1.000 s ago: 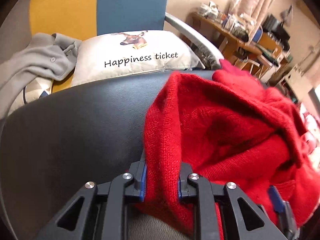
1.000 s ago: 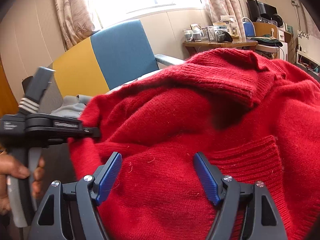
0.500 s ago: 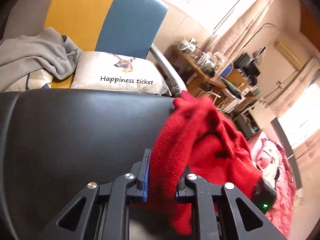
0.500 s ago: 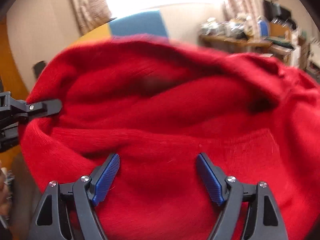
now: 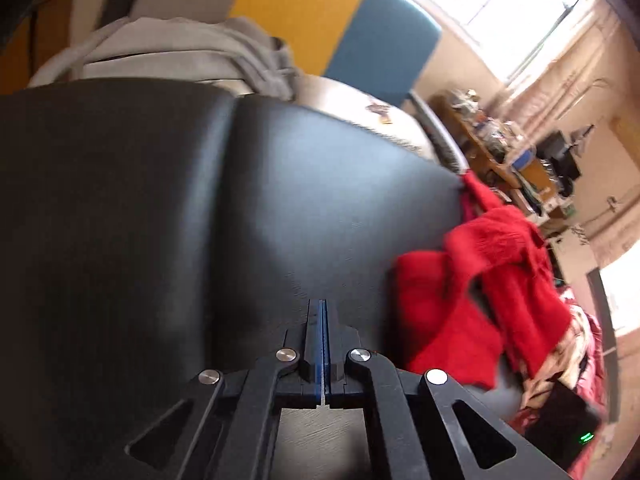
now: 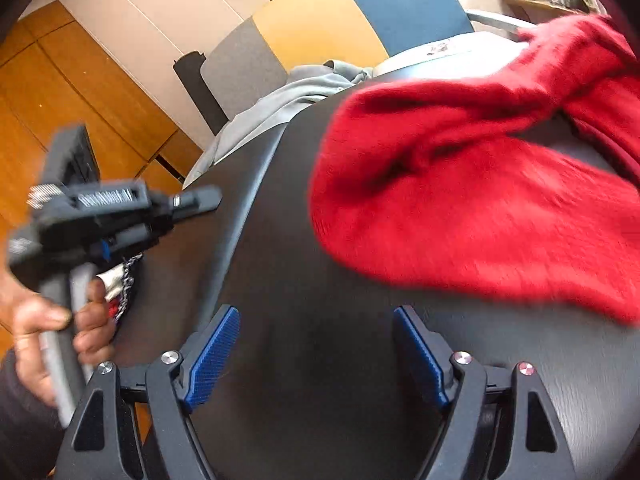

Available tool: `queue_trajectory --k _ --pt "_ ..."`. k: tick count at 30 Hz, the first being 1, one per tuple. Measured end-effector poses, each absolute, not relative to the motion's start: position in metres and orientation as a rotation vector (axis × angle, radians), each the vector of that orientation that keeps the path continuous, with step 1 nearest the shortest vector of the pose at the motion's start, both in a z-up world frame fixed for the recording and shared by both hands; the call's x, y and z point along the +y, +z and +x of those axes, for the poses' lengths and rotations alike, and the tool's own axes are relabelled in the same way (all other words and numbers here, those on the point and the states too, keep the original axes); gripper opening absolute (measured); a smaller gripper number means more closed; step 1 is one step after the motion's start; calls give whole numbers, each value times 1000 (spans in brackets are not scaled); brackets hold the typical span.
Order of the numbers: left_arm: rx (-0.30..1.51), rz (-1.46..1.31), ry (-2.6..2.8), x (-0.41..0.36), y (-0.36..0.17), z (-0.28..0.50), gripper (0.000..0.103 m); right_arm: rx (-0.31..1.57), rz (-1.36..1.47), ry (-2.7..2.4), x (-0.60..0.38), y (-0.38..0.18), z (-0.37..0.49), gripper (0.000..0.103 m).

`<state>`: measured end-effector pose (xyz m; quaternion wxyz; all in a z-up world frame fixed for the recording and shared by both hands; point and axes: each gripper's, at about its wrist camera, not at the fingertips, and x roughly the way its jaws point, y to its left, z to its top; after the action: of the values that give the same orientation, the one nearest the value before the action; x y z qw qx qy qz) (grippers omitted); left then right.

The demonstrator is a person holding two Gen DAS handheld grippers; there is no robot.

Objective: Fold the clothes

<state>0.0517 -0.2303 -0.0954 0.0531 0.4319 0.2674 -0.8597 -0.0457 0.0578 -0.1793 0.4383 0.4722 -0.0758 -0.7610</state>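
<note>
Your left tool (image 5: 323, 312) is pressed together on nothing; your right tool (image 6: 316, 344) stands apart, empty. The sweater (image 6: 472, 200) lies bunched at two o'clock on the black surface (image 6: 312, 280). It looks soft, light and floppy; pinch a ribbed edge.

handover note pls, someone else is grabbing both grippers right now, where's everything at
Left gripper: jaws shut, nothing between them, over the bare black surface.
Right gripper: jaws open, empty, above the same surface.
Red sweater: held by neither gripper, bunched and rumpled on the far right of the black surface, not folded.
Grey garment: heaped behind the surface against the yellow and blue chair, untouched.
Done: nothing folded.
Left: spread the red sweater flat, fold it, then probably the grey one.
</note>
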Motion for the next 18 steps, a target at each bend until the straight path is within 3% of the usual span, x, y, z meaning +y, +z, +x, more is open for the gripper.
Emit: queue_trajectory --k 4,5,6,7,8,9,14,16,17,18 --pt "609 1313 -2707 -213 -86 56 5 -249 1177 -1953 86 -167 -41 82" --pt "565 1306 -2745 -206 -81 53 19 -262 1143 -1990 96 -159 -44 82" --pt "521 1299 -2783 -198 -77 51 47 -273 1111 -2031 108 -151 -47 82" --pt "475 1292 -2820 -191 -72 48 63 -283 1080 -2082 122 -142 -53 82" --pt "407 1262 -2866 -180 -67 45 87 -300 1051 -2134 136 -133 -58 82" --pt "322 1215 -2917 -166 -62 40 93 -312 1035 -2178 144 -125 -67 82" --pt "-98 1205 -3008 -103 -65 -3 95 -340 915 -2519 199 -76 -138 80" --pt "-234 1212 -2972 -89 -75 -25 95 -402 941 -2529 217 -69 -179 60" --pt "-268 1219 -2950 -87 -81 -34 95 -421 947 -2544 225 -66 -199 42" --pt "-267 1227 -2946 -86 -86 -42 95 -407 935 -2588 231 -64 -215 40"
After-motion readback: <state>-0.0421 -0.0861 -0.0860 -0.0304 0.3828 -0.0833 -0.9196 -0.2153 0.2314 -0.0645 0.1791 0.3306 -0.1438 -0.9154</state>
